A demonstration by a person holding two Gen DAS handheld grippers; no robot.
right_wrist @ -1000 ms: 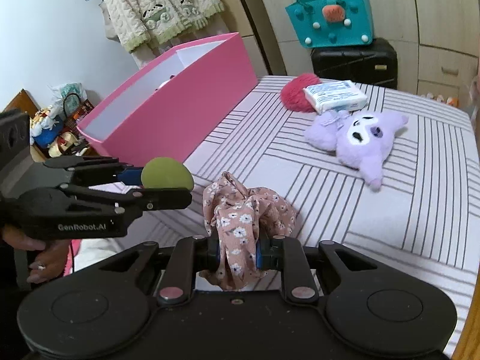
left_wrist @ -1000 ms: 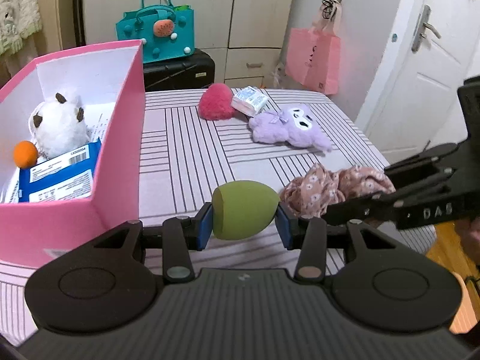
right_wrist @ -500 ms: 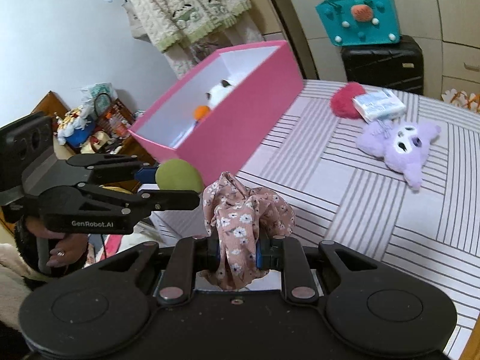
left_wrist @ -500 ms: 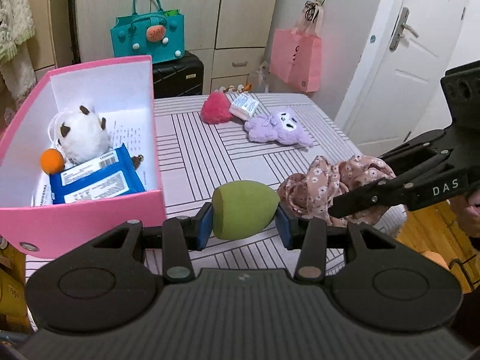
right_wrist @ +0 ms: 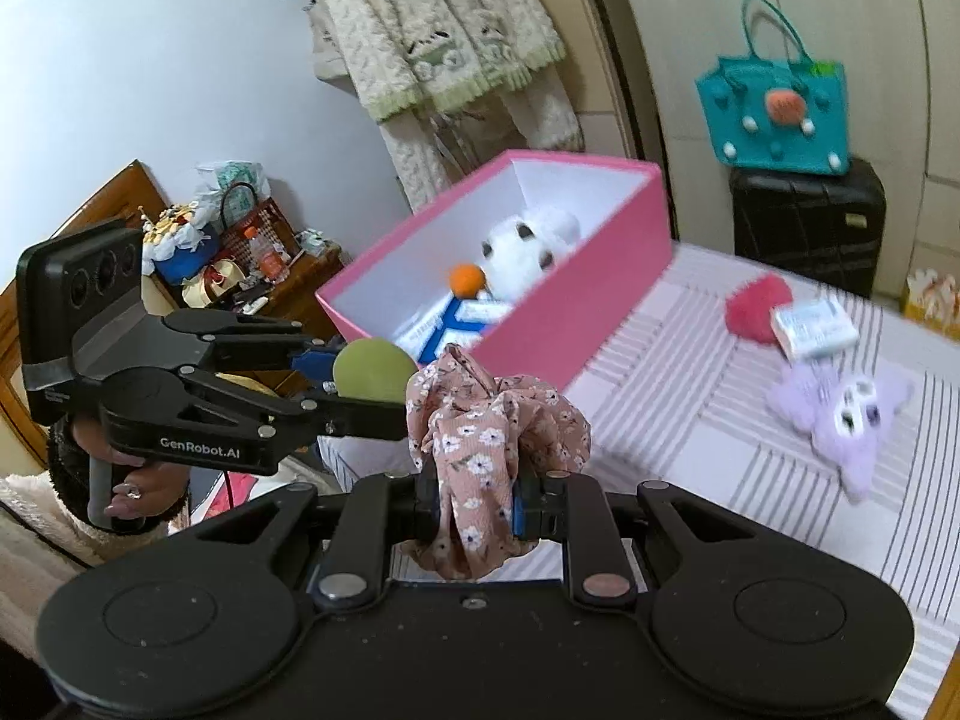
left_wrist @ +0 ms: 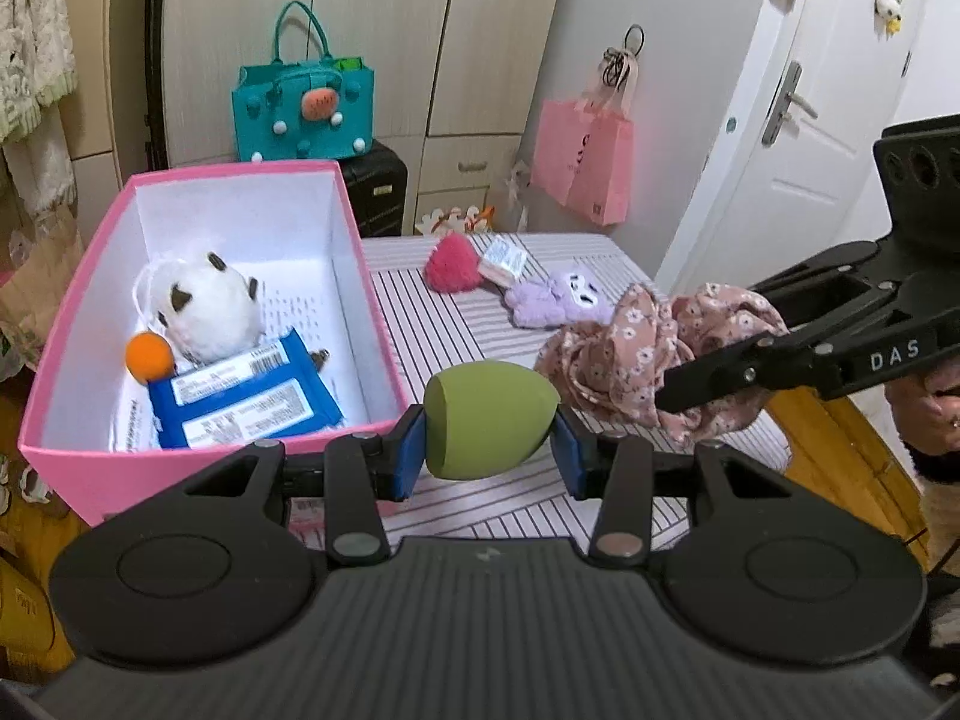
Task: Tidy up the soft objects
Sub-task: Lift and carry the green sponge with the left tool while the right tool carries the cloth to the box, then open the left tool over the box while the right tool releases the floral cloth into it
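Striped in grey and white, the table (left_wrist: 468, 324) filled the middle of the left wrist view and the right half of the right wrist view. On its left side stood the pink box (left_wrist: 384, 324), open at the top and white inside, left of centre in the left wrist view. Within it lay a white plush toy (left_wrist: 201, 306) toward the far end, a blue packet (left_wrist: 240, 402) nearer the camera, and a small orange ball (left_wrist: 149, 357) touching the plush at the packet's far corner.

Out on the table, above centre in the left wrist view, a purple plush (left_wrist: 555, 300) lay just beside a red fluffy pom-pom (left_wrist: 450, 264), with a small white packet (left_wrist: 504, 258) resting between them.

At right of centre, the right gripper (right_wrist: 474, 507) was clamped tight on a bunched pink floral cloth (right_wrist: 492, 432), which hung raised above the table's near edge. The left gripper (left_wrist: 489, 456) was closed on a green egg-shaped sponge (left_wrist: 489, 417), pressed end to end between its blue pads (left_wrist: 411, 459), held at lower centre by the box's near right corner.
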